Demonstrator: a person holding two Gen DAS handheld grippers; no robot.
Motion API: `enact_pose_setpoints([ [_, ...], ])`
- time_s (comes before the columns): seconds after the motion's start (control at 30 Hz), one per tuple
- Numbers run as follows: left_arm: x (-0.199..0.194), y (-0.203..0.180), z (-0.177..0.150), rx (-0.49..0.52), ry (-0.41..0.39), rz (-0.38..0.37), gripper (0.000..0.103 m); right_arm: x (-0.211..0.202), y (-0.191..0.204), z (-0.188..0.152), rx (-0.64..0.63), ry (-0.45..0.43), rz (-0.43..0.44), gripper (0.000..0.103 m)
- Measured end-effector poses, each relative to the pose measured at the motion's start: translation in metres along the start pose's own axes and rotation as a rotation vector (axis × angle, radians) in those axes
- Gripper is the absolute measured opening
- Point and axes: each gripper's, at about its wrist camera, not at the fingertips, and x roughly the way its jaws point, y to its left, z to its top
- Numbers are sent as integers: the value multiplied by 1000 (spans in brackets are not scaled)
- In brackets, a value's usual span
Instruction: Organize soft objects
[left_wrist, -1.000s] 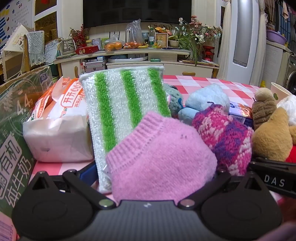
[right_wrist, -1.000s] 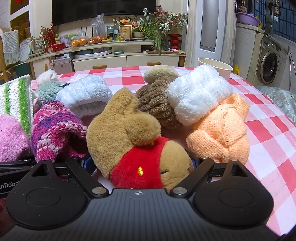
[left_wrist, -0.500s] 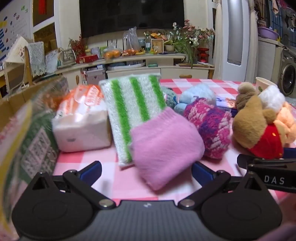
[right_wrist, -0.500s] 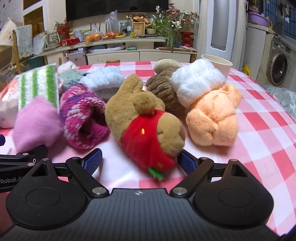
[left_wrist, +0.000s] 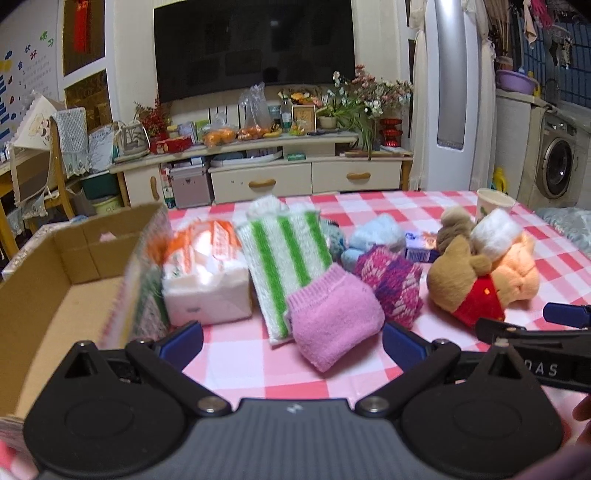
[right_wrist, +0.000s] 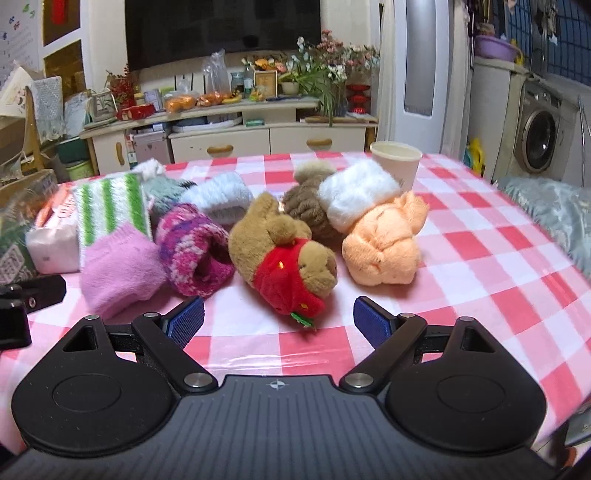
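A row of soft things lies on the pink checked tablecloth (right_wrist: 498, 258). From left: a green-striped cloth (left_wrist: 286, 254), a pink sock (left_wrist: 332, 321), a magenta knit sock (left_wrist: 391, 284), a brown bear in red (right_wrist: 291, 254), an orange knit piece (right_wrist: 384, 243), a white fluffy piece (right_wrist: 356, 194) and a brown plush (right_wrist: 306, 206). My left gripper (left_wrist: 291, 343) is open and empty, just short of the pink sock. My right gripper (right_wrist: 277, 321) is open and empty, just short of the bear.
An open cardboard box (left_wrist: 55, 277) stands at the left edge of the table, a tissue pack (left_wrist: 205, 280) beside it. A paper cup (right_wrist: 395, 162) stands at the back right. A TV cabinet lies beyond the table. The table edge drops off at the right.
Both grippers have pulled back and up from the soft pile. The pink sock and the bear, earlier close between the fingers, now lie free on the cloth ahead.
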Motion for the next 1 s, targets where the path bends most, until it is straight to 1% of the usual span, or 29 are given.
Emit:
enact_pose_setpoints([
  [0.2,-34,18,7,-6,-31,-6,102,-19,17,11,-47,-18,9,103],
  [0.33,-55,39,8,-26,-41,5,102,-32,34,17,-81,-47,24,103],
  [0.47,-74,62,5,-35,-61,53,102,-47,52,21,-126,-80,63,103],
  [0.6,-88,87,0,-72,-71,93,102,-57,70,24,-176,-109,109,103],
  [0.83,-108,126,-10,-122,-87,167,102,-75,98,23,-240,-146,214,103],
  [1.0,-117,147,-16,-156,-95,204,102,-90,117,18,-301,-188,248,103],
])
